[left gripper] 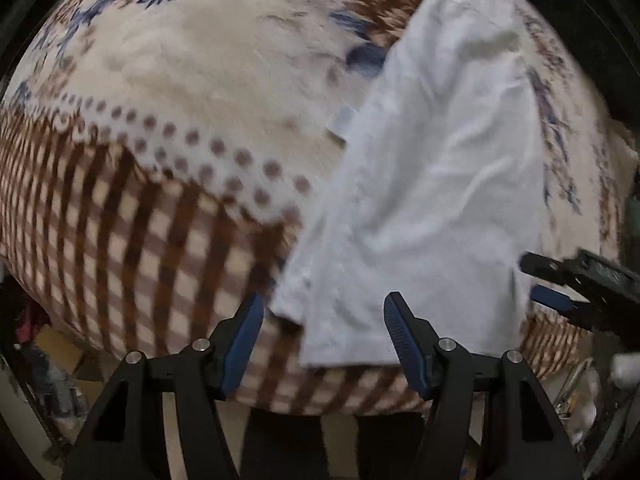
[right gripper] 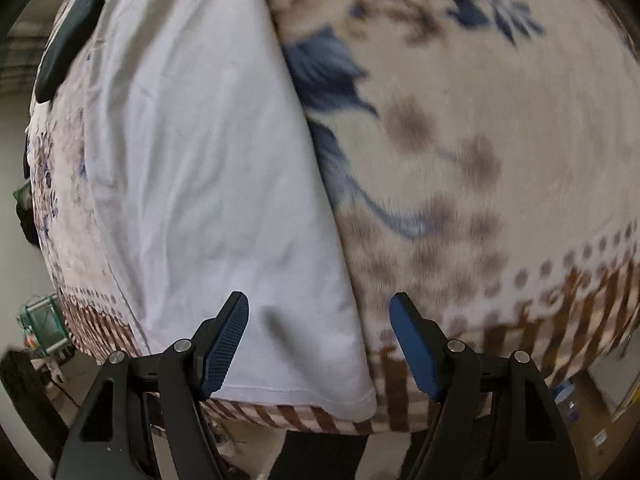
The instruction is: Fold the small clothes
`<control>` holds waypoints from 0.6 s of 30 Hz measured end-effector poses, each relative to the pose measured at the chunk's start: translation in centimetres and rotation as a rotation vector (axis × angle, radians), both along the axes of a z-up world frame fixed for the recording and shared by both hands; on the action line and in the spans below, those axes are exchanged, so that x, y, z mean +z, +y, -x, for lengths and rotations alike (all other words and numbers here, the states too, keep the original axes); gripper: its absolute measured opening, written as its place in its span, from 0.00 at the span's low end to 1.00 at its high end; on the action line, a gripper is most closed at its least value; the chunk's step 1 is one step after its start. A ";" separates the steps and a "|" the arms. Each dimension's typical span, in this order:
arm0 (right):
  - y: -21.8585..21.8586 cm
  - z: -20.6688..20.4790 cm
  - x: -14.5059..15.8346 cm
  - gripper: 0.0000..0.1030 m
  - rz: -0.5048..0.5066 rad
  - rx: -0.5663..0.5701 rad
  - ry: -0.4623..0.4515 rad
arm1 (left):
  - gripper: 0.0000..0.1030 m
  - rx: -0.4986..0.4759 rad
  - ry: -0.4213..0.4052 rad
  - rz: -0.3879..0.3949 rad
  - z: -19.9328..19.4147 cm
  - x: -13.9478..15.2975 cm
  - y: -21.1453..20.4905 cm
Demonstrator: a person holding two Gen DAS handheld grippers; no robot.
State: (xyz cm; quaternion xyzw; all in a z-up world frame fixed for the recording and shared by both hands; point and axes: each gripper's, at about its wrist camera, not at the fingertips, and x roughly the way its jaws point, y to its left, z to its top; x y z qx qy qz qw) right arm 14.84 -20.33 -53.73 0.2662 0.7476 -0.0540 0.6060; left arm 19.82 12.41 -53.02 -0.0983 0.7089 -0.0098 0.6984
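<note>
**Shirt flat, both tongs free**

We see the white shirt (left gripper: pixel 432 184) lying on the patterned blanket (left gripper: pixel 180 80). Our left tongs (left gripper: pixel 324 316) and right tongs (right gripper: pixel 319 312) hover above its near hem, both parted with nothing gripped.

White shirt (right gripper: pixel 208 168) looks like thin smooth matt cotton, blanket (left gripper: pixel 192 64) is fuzzy plush fleece, and the gripper (right gripper: pixel 319 332) is matt black plastic with ribbed blue pads (right gripper: pixel 224 344).
</note>
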 end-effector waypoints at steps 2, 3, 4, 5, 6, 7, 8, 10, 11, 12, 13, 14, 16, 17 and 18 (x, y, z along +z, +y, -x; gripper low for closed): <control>0.4 0.4 -0.2 0.73 0.007 0.013 0.004 | 0.31 0.007 -0.017 0.005 1.4 -0.3 -0.2; 0.4 0.6 -0.4 0.73 0.010 0.024 0.003 | 0.14 0.012 -0.007 0.009 2.6 -0.3 -0.5; 0.8 0.5 -0.5 0.73 0.013 0.037 0.000 | 0.06 0.019 0.001 0.027 2.4 -0.4 -0.7; 1.4 0.5 -0.7 0.73 0.019 0.044 -0.001 | 0.04 0.022 -0.007 0.039 2.6 -0.8 -0.7; 2.3 0.2 -0.9 0.73 0.023 0.047 -0.002 | 0.03 0.022 -0.018 0.043 2.7 -0.1 -2.0; 2.9 -0.1 -1.3 0.73 0.026 0.054 -0.003 | 0.02 0.023 -0.043 0.055 2.7 0.2 -2.8; 3.2 -0.1 -1.5 0.73 0.031 0.058 -0.002 | 0.02 0.020 -0.080 0.052 2.7 1.1 -2.8; 4.1 -0.4 -1.6 0.73 0.033 0.050 -0.005 | 0.02 0.020 -0.125 0.060 2.2 2.1 -1.4; 4.2 -0.4 -1.5 0.73 0.030 0.047 -0.009 | 0.02 0.020 -0.156 0.061 2.1 3.4 -0.5; 4.4 -0.4 -1.4 0.73 0.029 0.046 -0.012 | 0.02 0.019 -0.178 0.058 2.0 4.2 0.2; 4.3 -0.4 -1.2 0.73 0.025 0.043 -0.017 | 0.02 0.021 -0.191 0.064 2.0 4.9 0.7; 3.9 -0.8 -1.0 0.73 0.020 0.040 -0.018 | 0.02 0.034 -0.190 0.098 1.8 5.5 1.4; 3.1 -0.6 -0.8 0.73 0.007 0.038 -0.014 | 0.04 0.053 -0.153 0.159 1.8 4.9 2.8; 3.0 -0.5 -0.8 0.73 0.004 0.038 -0.011 | 0.05 0.071 -0.090 0.186 1.6 3.6 2.9; 2.8 -0.5 -0.7 0.73 0.002 0.035 -0.012 | 0.10 0.088 -0.035 0.208 1.4 2.2 2.5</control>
